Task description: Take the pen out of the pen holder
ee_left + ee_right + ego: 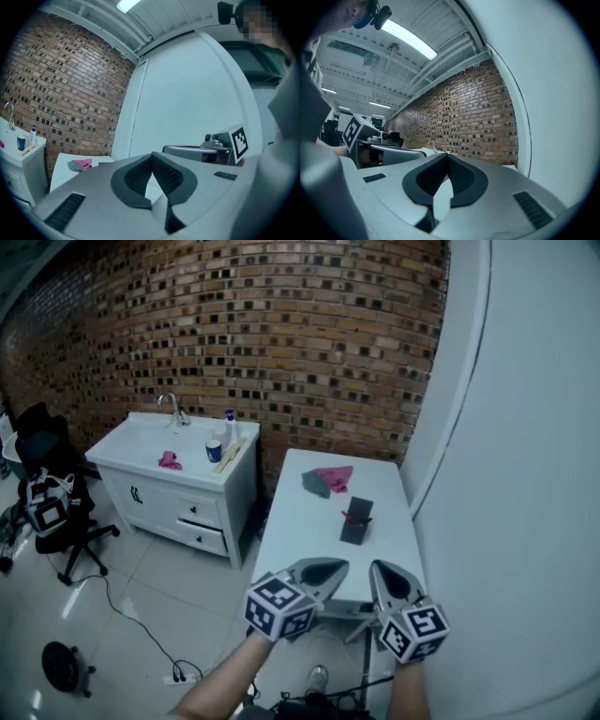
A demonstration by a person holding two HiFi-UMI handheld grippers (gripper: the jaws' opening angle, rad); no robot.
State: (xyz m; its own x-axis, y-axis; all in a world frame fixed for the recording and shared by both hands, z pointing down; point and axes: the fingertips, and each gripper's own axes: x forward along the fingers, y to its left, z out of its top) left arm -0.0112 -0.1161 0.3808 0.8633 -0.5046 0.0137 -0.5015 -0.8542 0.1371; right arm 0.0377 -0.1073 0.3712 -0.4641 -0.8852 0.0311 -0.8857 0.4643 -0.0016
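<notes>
The left claw [321,570] and right claw [389,577] are both closed tight on nothing. They are held level over the desk's [291,521] near end, probably to approach. The pen [349,517] stands in the dark pen holder [357,521], well apart from both claws.

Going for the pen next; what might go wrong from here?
Both the left gripper and right gripper are shut, so arriving that way would likely knock the pen rather than grip it. The pen holder stands free on the white table; pulling the pen without steadying it may tip or drag it.
</notes>
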